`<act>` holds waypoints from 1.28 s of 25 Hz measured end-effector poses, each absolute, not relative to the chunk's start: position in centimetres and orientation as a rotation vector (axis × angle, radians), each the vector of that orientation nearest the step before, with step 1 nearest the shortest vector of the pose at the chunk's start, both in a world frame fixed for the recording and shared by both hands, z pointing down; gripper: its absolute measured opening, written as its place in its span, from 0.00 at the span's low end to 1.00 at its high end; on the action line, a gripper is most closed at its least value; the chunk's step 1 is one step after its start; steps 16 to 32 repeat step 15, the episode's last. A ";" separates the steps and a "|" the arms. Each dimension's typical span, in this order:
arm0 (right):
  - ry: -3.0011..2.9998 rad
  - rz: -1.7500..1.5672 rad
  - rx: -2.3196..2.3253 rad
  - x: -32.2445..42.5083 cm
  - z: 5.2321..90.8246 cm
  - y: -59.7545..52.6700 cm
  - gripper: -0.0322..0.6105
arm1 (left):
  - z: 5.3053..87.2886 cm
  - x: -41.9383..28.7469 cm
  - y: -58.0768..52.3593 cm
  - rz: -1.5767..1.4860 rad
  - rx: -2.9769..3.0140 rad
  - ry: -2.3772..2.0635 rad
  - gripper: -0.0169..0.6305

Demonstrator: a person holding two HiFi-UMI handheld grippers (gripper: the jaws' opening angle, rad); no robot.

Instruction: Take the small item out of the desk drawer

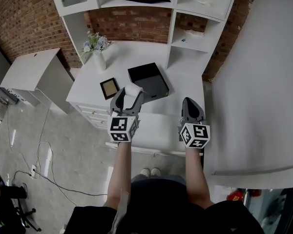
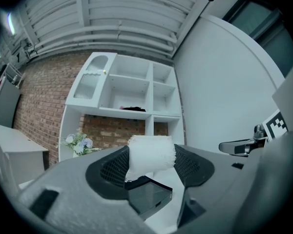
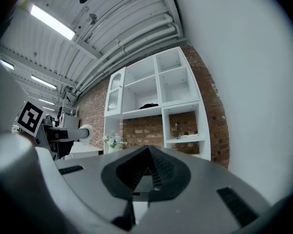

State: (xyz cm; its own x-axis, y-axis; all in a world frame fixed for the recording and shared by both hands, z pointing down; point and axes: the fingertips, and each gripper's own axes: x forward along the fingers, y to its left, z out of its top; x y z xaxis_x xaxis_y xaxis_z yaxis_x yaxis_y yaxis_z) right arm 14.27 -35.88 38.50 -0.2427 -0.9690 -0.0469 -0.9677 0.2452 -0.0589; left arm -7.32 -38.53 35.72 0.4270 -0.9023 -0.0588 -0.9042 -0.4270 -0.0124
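The small item (image 2: 150, 152) is a white, soft-looking piece with frayed edges. It is clamped between the fingers of the left gripper (image 1: 128, 95), held above the worktop (image 1: 185, 89). A black box (image 1: 148, 80) lies just beyond those fingertips. The right gripper (image 1: 192, 104) has its fingers pressed together with nothing between them and bare worktop ahead.

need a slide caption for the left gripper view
Left gripper shut on a frayed white cloth, black box beyond, shelves and brick wall behind.
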 end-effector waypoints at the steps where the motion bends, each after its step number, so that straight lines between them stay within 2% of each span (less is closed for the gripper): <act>1: 2.423 -0.027 -1.884 14.2 38.5 -35.9 0.05 | 35.8 -7.4 -38.5 0.066 -2.618 1.661 0.45; 32: 2.445 -0.031 -1.872 13.3 38.9 -36.3 0.05 | 36.7 -7.7 -38.6 0.032 -2.636 1.657 0.45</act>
